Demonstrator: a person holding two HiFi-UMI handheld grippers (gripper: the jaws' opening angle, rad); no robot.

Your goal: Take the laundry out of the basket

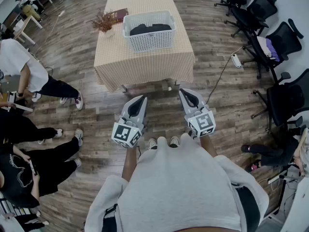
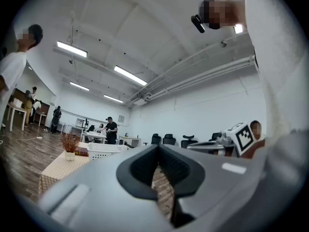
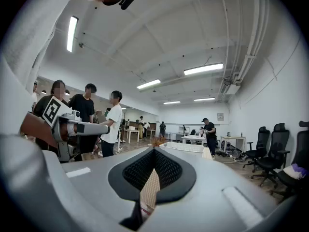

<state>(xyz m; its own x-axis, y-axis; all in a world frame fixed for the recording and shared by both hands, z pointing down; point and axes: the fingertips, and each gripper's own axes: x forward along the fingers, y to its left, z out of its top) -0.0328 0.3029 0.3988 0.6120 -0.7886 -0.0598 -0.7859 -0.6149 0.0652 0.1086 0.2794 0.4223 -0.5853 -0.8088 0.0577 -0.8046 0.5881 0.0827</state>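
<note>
A white plastic laundry basket stands on a table with a beige checked cloth at the top of the head view. Dark laundry lies inside it. My left gripper and right gripper are held side by side over the wooden floor, close to my body and well short of the table. Both point toward the table, shut with nothing between them. In the left gripper view the basket shows far off beyond the closed tips. The right gripper view shows the basket past its closed tips.
A vase of dried plants and a dark book sit left of the basket. Several black office chairs line the right side. People sit and stand at the left. A power strip with its cable lies right of the table.
</note>
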